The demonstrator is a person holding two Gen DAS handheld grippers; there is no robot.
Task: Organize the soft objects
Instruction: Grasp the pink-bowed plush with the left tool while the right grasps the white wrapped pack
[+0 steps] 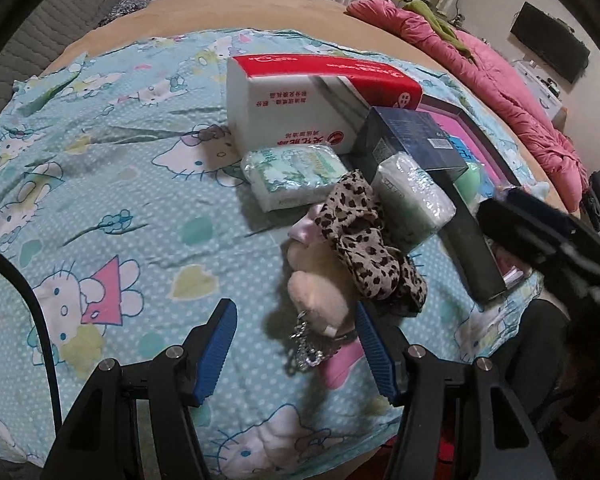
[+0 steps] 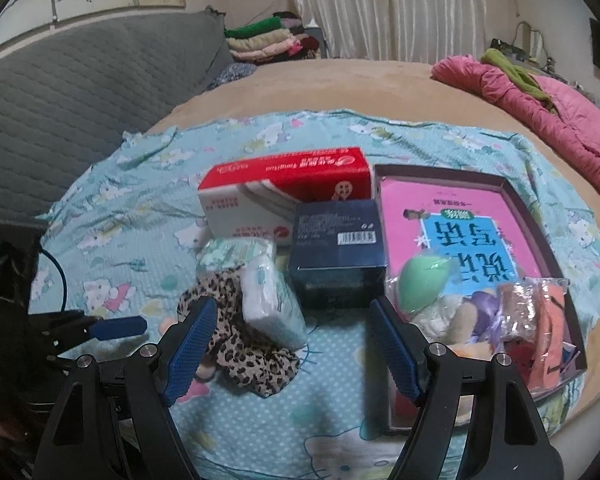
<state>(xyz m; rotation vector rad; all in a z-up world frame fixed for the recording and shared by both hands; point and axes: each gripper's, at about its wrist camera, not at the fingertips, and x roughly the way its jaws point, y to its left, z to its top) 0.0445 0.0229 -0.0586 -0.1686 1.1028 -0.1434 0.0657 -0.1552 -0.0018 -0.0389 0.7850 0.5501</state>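
My left gripper (image 1: 294,334) is open, its blue pads either side of a beige plush keychain (image 1: 318,296) with a metal chain, not touching it. A leopard-print scrunchie (image 1: 370,240) lies on the plush; it also shows in the right wrist view (image 2: 240,344). Two tissue packs (image 1: 294,178) (image 1: 414,200) lie beside it. My right gripper (image 2: 290,344) is open and empty above the cloth, near a tissue pack (image 2: 272,300). A dark tray (image 2: 516,200) at the right holds a green sponge (image 2: 424,280), a small plush (image 2: 456,316) and a bagged item (image 2: 536,308).
A red-and-white box (image 1: 296,100) and a dark blue box (image 2: 338,252) stand behind the soft things on the Hello Kitty cloth (image 1: 100,200). A pink quilt (image 1: 500,92) lies at the bed's right edge. Folded clothes (image 2: 268,40) are stacked at the back.
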